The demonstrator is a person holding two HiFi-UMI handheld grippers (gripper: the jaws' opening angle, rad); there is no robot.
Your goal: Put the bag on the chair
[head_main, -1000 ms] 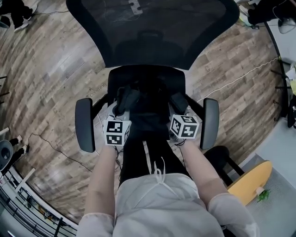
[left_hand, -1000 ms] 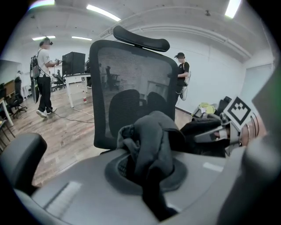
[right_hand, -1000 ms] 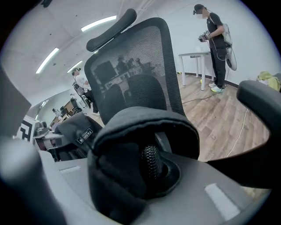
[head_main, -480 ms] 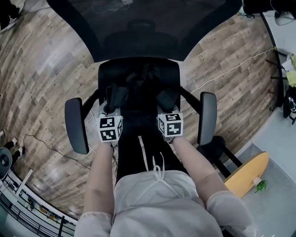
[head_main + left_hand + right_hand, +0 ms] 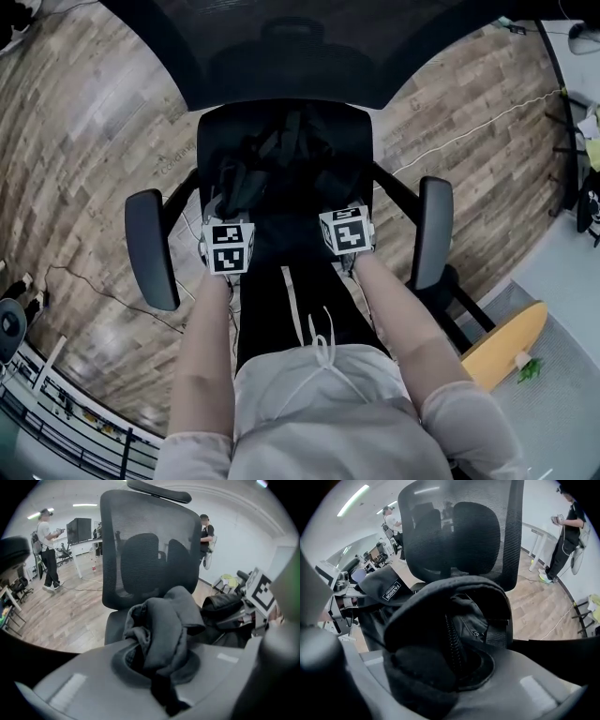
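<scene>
**Operator:** Where's the bag?

**Spotter:** Your bag (image 5: 281, 178) is over the middle of the chair (image 5: 356, 122) seat, between the two armrests (image 5: 150, 248). Its near side is at the seat's front edge, where you hold it. I can't tell from above whether its weight is down on the seat, because it's black on black.

**Operator:** And my grip?

**Spotter:** Your left gripper (image 5: 157, 667) is pinched tight on a bunch of the bag's grey cloth. Your right gripper (image 5: 445, 667) is clamped on the dark padded part beside the zip (image 5: 451, 639). Both have the bag, and neither is free.

**Operator:** What can go wrong from here?

**Spotter:** Three things, I'd say.
- **Sliding off:** if you let go while the bulk sits near the front edge, it may tip forward and slide off toward your legs. Push it toward the back edge first.
- **Chair moving:** if you lean on the bag, the chair may turn or roll away from you, since nothing holds it.
- **Snagging:** the cloth is bunched deep in your left jaws, so pulling back before they're well apart could drag the bag off with you. A loose strap over the seat's side edge could do the same by catching an armrest.
</scene>
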